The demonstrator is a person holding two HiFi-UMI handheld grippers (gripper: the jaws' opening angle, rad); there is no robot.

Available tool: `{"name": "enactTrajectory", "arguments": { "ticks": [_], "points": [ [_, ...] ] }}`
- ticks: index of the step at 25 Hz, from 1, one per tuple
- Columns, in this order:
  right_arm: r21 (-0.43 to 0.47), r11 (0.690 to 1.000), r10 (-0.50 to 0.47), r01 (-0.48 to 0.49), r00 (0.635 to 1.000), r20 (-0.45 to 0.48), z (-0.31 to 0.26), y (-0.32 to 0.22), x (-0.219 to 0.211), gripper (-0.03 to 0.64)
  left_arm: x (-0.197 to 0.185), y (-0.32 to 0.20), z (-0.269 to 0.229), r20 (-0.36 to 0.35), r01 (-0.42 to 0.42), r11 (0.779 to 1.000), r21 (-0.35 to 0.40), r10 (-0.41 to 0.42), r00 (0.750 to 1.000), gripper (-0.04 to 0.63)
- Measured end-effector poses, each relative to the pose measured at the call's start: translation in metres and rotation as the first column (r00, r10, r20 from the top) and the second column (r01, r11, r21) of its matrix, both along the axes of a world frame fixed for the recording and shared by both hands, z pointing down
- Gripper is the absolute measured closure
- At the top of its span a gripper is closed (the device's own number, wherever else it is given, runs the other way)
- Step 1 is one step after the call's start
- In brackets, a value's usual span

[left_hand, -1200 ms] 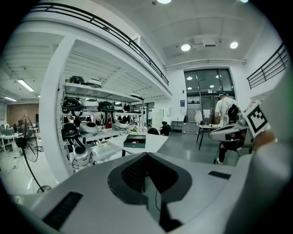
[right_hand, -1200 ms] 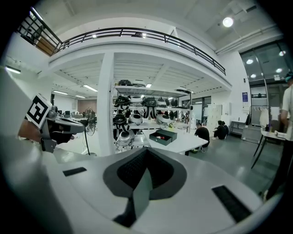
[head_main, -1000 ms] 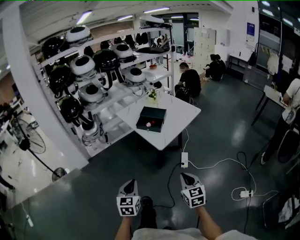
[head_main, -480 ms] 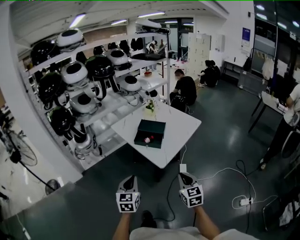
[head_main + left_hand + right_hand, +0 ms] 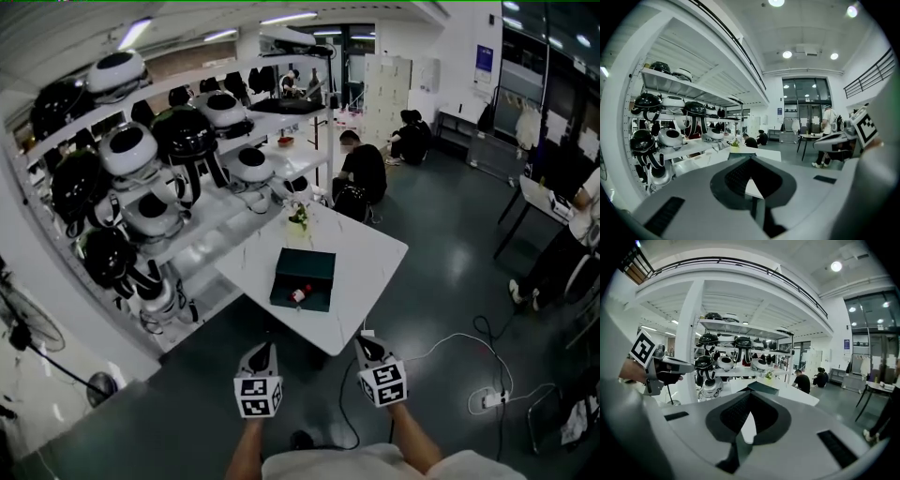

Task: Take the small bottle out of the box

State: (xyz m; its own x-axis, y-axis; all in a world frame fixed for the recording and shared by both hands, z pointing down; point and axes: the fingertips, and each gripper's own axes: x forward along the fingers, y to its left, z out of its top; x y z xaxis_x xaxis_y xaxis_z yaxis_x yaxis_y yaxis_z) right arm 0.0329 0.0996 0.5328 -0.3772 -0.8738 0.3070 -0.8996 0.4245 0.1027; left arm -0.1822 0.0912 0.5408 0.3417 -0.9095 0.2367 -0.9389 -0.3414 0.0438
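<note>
A dark green open box (image 5: pixel 305 278) lies on the white table (image 5: pixel 366 258) ahead of me. Inside it, near the front, lies the small bottle (image 5: pixel 299 294) with a red cap. My left gripper (image 5: pixel 265 348) and right gripper (image 5: pixel 362 340) are held side by side over the floor, short of the table's near edge. Both are shut with nothing in them. In the left gripper view the shut tips (image 5: pixel 751 161) point at the table, and the box (image 5: pixel 740 155) shows just beyond them. The right gripper view has the box (image 5: pixel 761 387) past its shut tips (image 5: pixel 749 402).
White shelves (image 5: pixel 202 202) with black-and-white round helmets run along the table's left. A small plant (image 5: pixel 298 217) stands at the table's far edge. A power strip and white cables (image 5: pixel 469 361) lie on the floor to the right. People sit behind the table (image 5: pixel 361 169); one stands at the right (image 5: pixel 562 253).
Both grippers and my head have moved forward toward the table, which now sits closer and larger in view. The jaws stay shut and the box has not moved.
</note>
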Motion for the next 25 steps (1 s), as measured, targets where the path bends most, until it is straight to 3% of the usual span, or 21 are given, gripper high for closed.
{"name": "enactTrajectory", "arguments": {
  "ticks": [14,25],
  "points": [
    [-0.034,0.999,0.022,-0.023,0.999,-0.035,0.022,-0.094,-0.047,0.595,-0.021,-0.107,0.025,-0.015,-0.078,0.996,-0.036,0.077,0.997,0.577],
    [-0.105,0.992,0.063,-0.065,0.998,-0.015,0.045,-0.110,-0.018,0.595,0.017,-0.144,0.037,0.011,-0.154,0.984,-0.085,0.156,0.988,0.577]
  ]
}}
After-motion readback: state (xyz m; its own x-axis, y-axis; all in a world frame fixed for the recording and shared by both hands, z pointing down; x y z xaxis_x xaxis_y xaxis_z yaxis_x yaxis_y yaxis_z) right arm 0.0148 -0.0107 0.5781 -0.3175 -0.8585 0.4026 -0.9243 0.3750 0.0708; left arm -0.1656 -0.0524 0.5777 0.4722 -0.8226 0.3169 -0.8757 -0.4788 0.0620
